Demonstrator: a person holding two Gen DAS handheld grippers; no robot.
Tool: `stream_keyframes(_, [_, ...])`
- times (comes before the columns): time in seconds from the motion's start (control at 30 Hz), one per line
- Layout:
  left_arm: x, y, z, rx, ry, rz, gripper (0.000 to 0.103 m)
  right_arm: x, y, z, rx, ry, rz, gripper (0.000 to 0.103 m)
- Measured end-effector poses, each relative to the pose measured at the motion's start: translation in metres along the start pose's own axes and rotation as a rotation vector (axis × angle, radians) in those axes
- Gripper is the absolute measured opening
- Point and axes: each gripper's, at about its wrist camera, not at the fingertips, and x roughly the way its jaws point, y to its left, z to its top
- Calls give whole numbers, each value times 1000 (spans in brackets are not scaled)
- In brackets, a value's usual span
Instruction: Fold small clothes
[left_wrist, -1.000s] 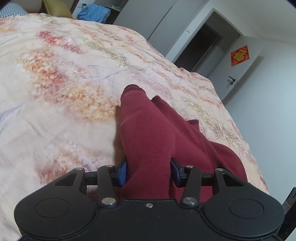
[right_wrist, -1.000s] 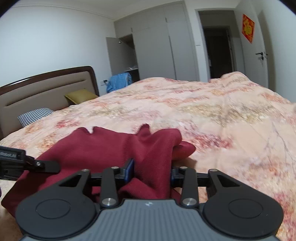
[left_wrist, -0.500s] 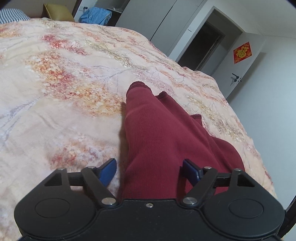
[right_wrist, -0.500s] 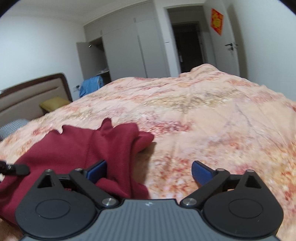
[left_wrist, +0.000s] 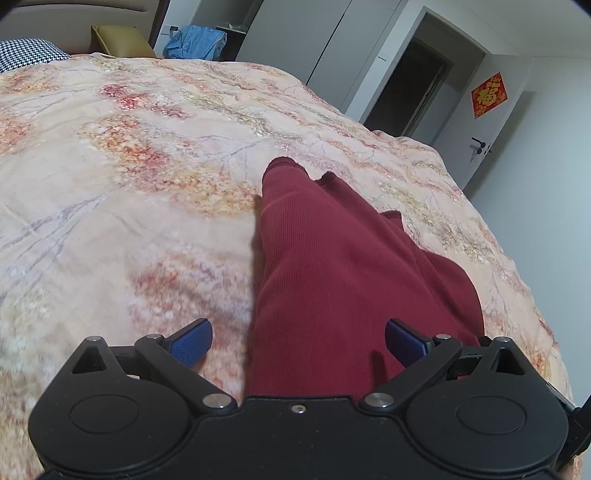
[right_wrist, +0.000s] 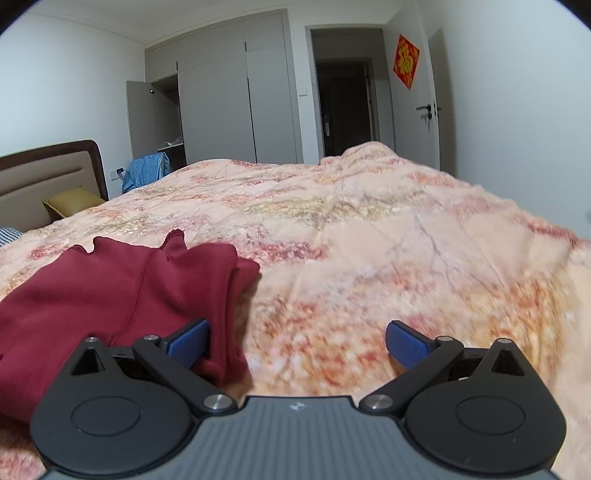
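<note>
Left gripper (left_wrist: 298, 341) opening over maroon garment (left_wrist: 332, 266); right gripper (right_wrist: 297, 341) wide, empty.

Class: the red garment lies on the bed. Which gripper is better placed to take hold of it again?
Left. The left gripper, jaws opening, straddles the red garment; the right gripper has mostly bedspread between its pads.

Soft, even indoor light is filling both views, leaving no glare. Fisheye distortion is bending the door frames and darkening the corners. The quilt (right_wrist: 369, 258) is blurring near the lens (most in the right wrist view). The red garment (left_wrist: 332, 277) is casting a faint shadow leftward.
</note>
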Motion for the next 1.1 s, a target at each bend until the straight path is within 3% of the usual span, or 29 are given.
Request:
stream_keyframes(0.27, [-15, -13, -5, 26, -7, 16, 101, -17, -15, 1, 47, -16, 14, 103])
stream_keyframes(0.5, [-40, -32, -6, 71, -49, 17, 102, -47, -15, 8, 27, -81, 41, 103])
stream_keyframes(0.87, [-101, -59, -25, 139, -149, 21, 102, -127, -8, 26, 14, -213, 126, 103])
stream_keyframes(1.1, [-149, -60, -50, 193, -190, -7, 102, -189, 12, 13, -53, -265, 173, 103])
